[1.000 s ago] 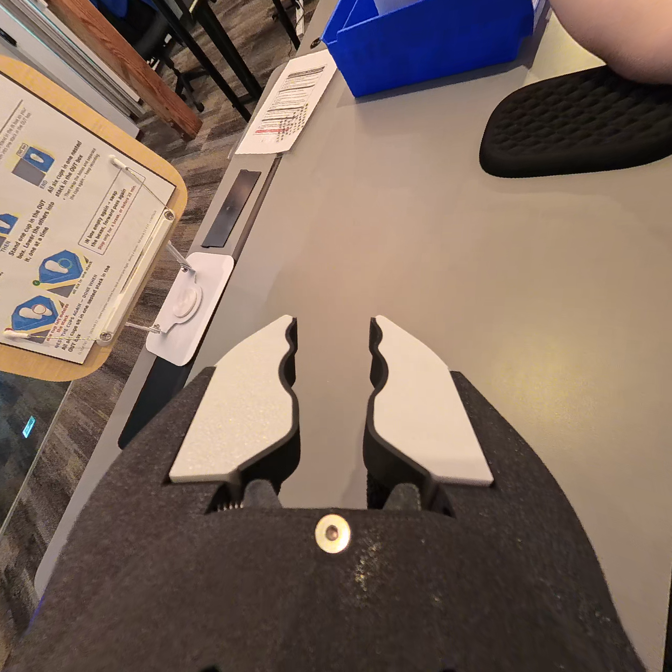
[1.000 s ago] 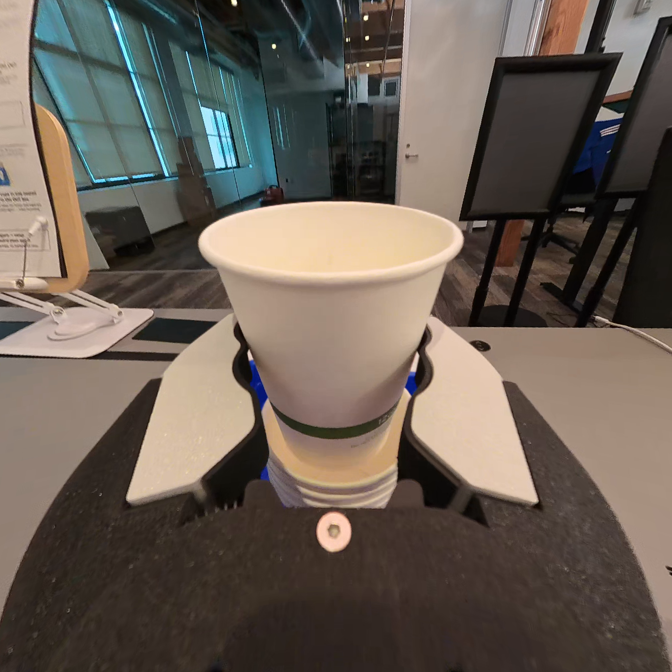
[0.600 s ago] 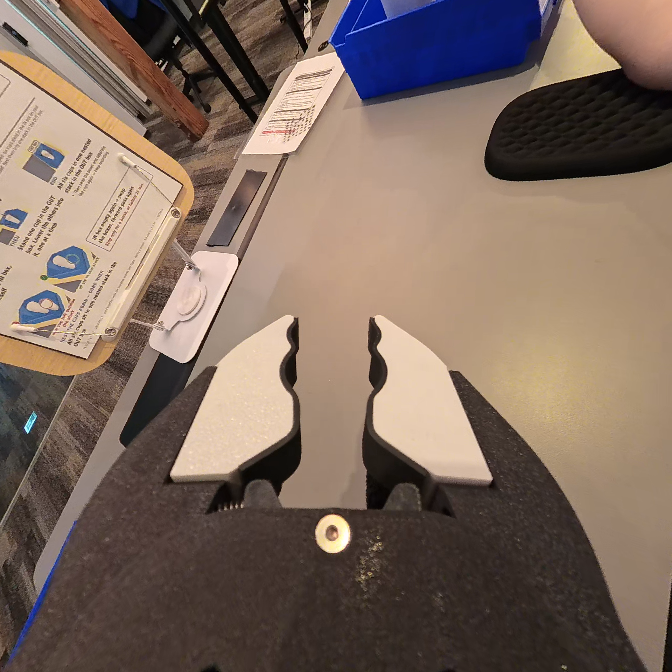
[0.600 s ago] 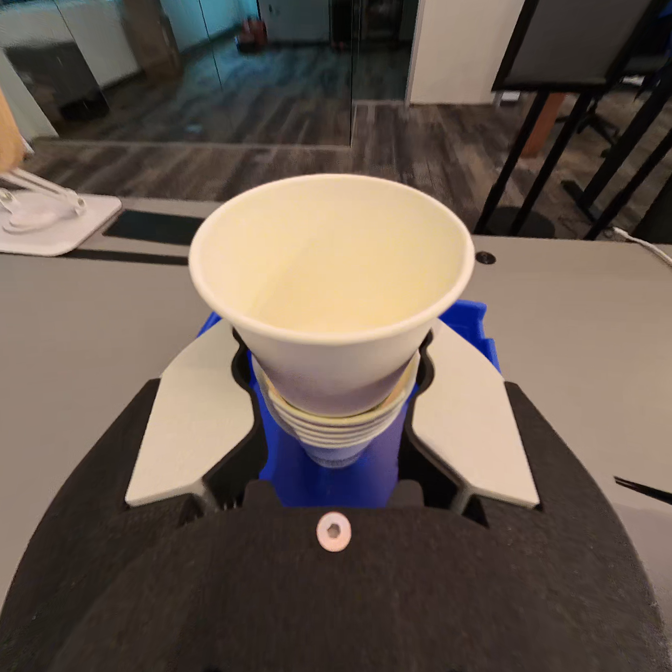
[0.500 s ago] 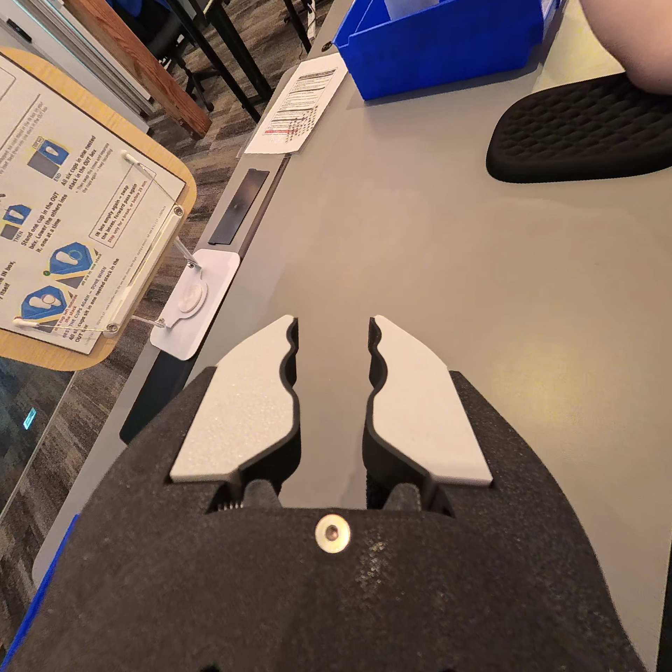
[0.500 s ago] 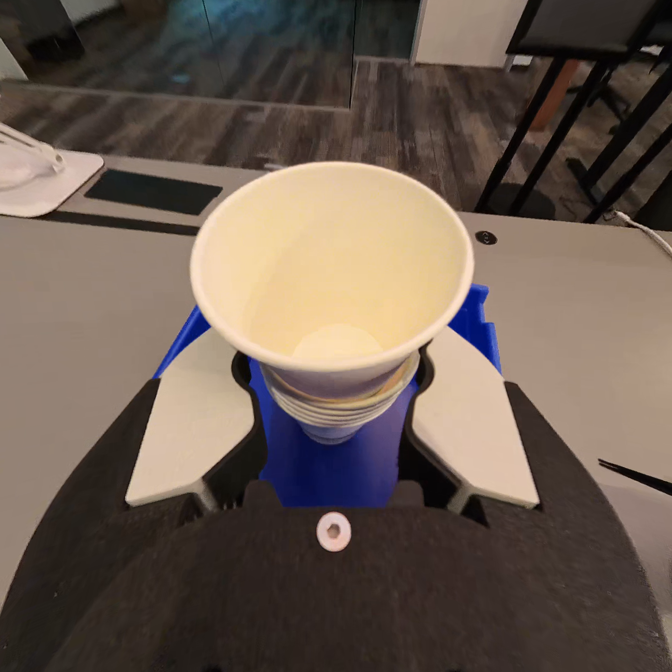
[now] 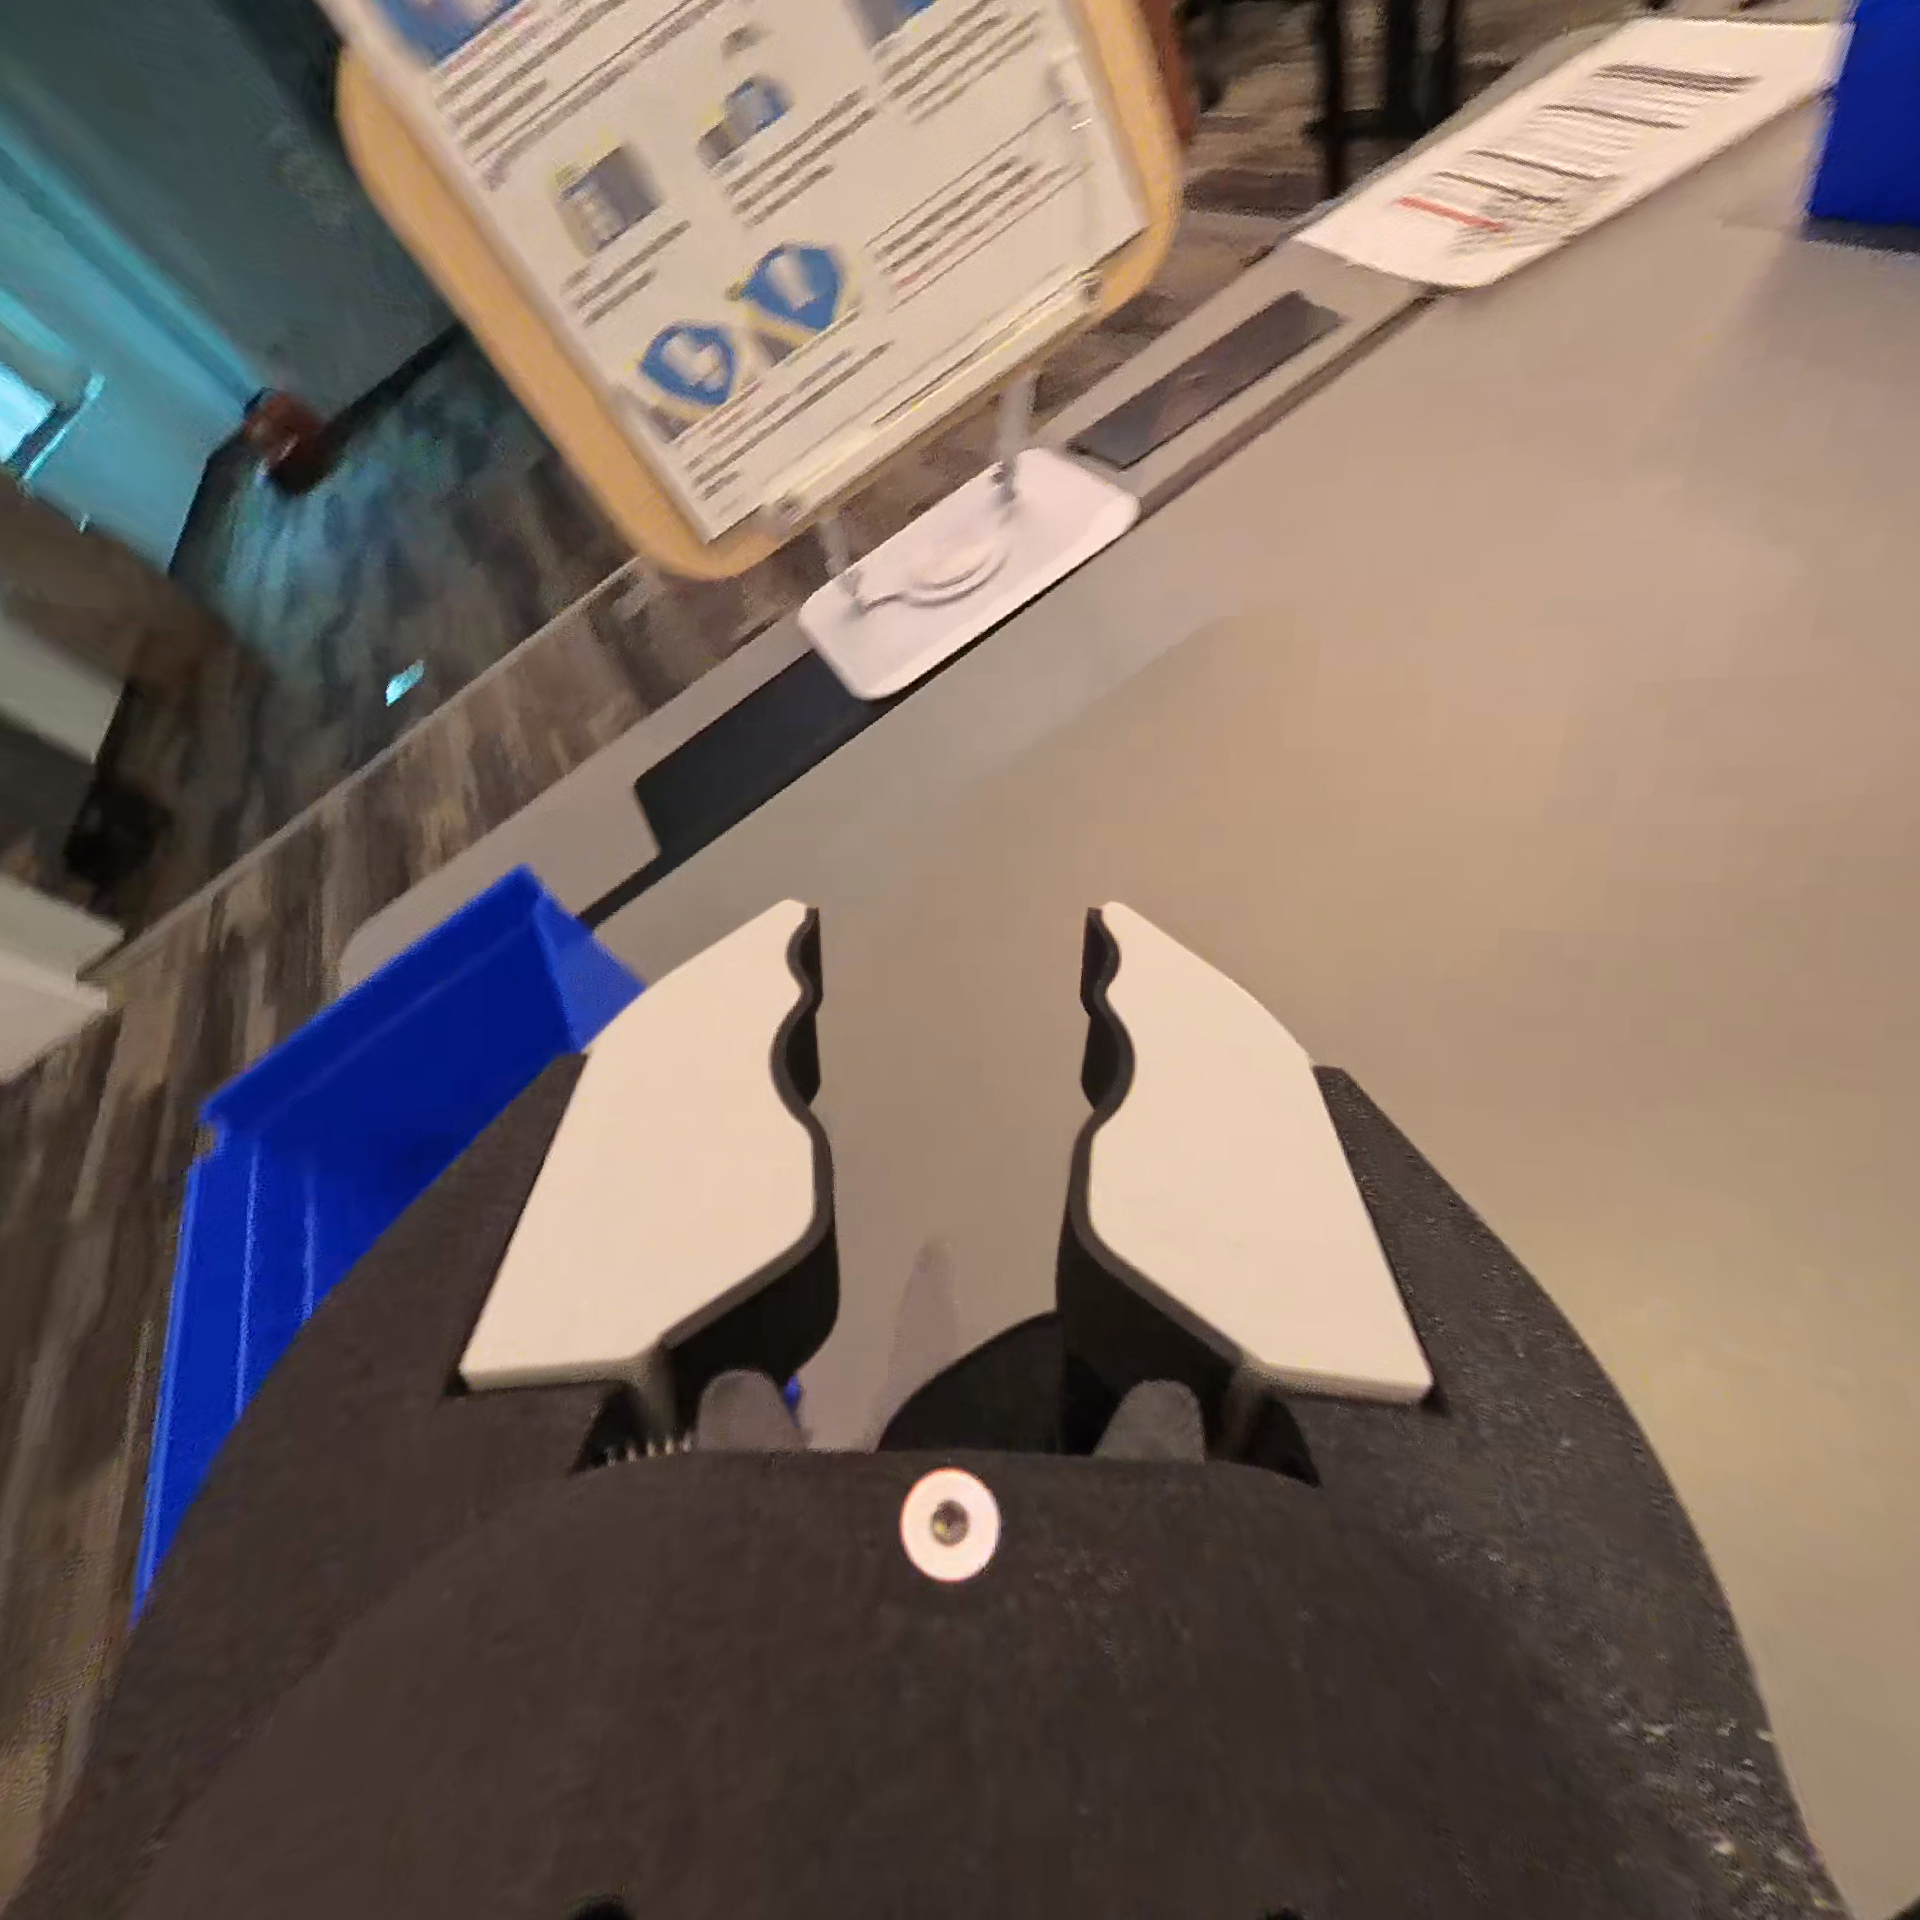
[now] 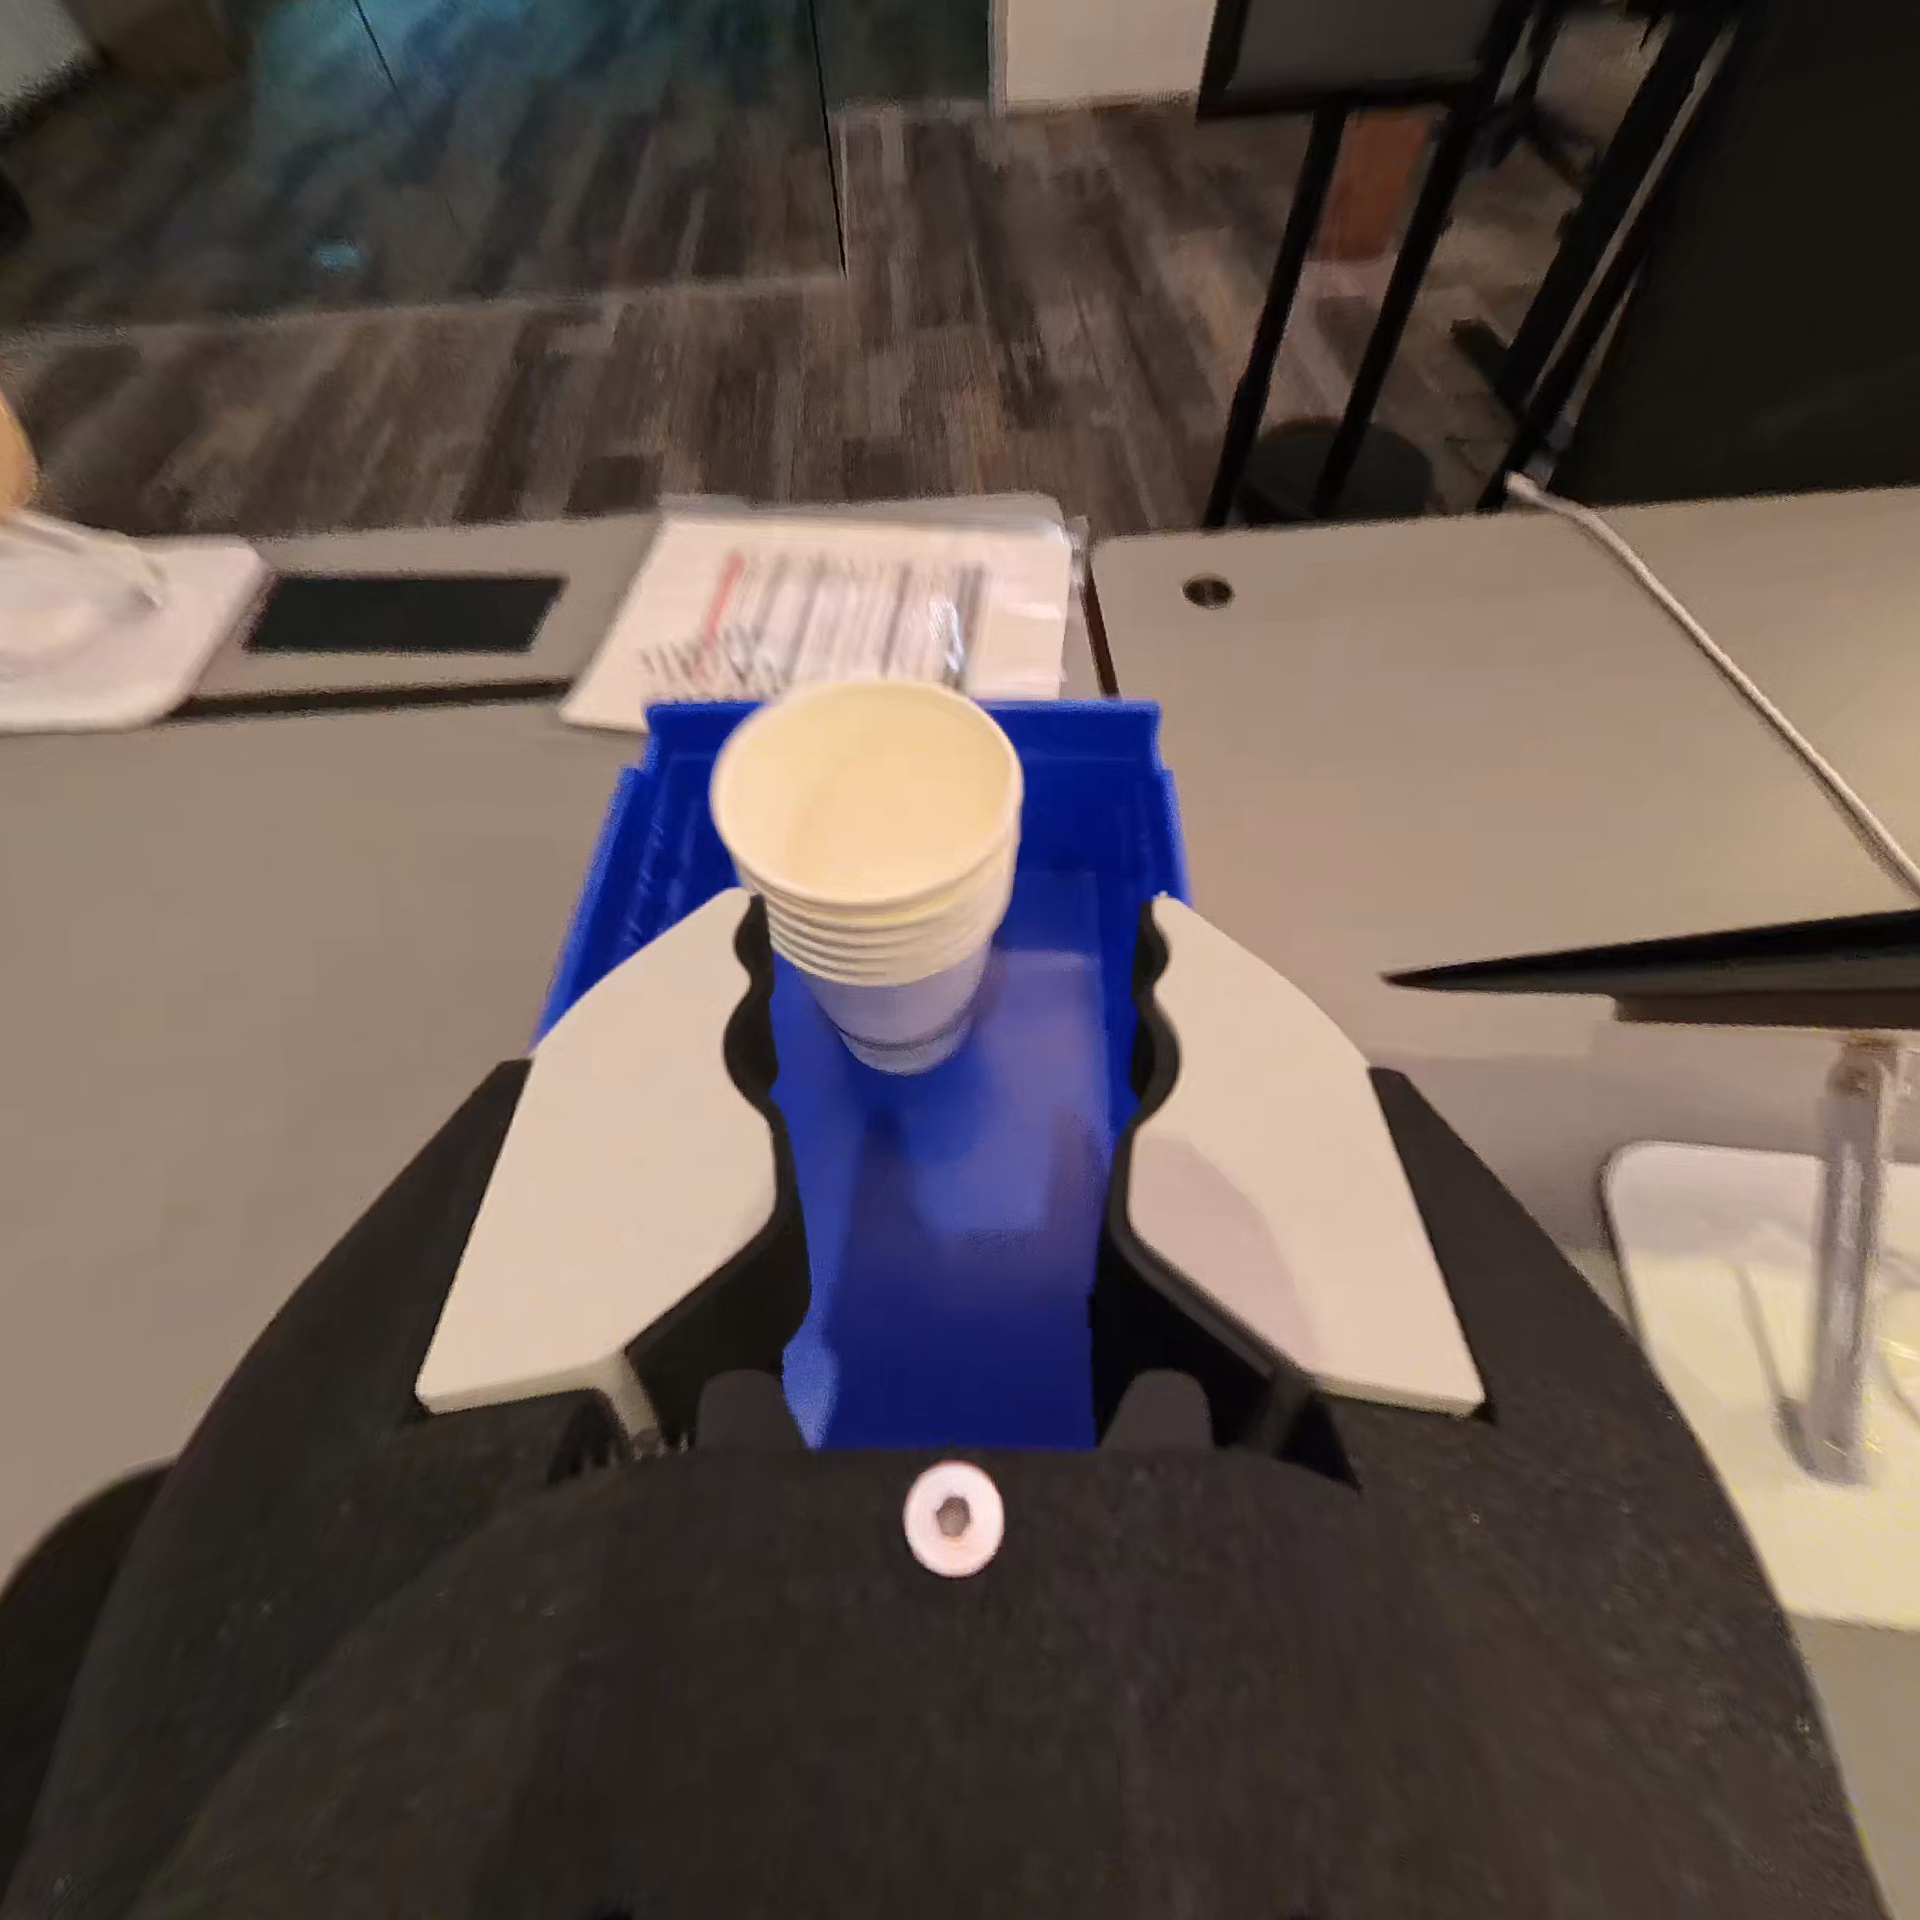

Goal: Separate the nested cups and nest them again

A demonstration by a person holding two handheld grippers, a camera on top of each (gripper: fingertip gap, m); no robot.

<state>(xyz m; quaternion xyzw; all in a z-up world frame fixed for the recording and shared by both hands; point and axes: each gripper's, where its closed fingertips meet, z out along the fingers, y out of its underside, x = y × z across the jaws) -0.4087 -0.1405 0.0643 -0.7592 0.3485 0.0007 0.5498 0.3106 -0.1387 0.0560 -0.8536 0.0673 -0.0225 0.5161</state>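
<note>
My right gripper (image 8: 945,935) has its flat, pale grey finger plates with wavy black inner edges spread wide, holding nothing. Just past the fingertips stands a nested stack of white paper cups (image 8: 873,873), upright, tapered, with several rolled rims layered under the top one and a cream inside. The stack sits toward the far end of a glossy blue plastic bin (image 8: 1101,790), whose smooth floor runs back between my jaws. Behind the bin a printed sheet (image 8: 831,613) lies flat on the matte grey table (image 8: 312,883). To the right stands a white base plate with a metal post (image 8: 1849,1247).

My left gripper (image 7: 951,961) is also parted, with only bare tabletop (image 7: 1455,727) showing between the fingers, and it grips nothing. A second blue bin (image 7: 343,1122), ribbed on its wall, lies just to the left of the black, grainy gripper body. Farther out, a rounded wooden board carrying an instruction page (image 7: 769,239) stands tilted on a white stand base (image 7: 966,571) at the table's edge; this view is blurred.
</note>
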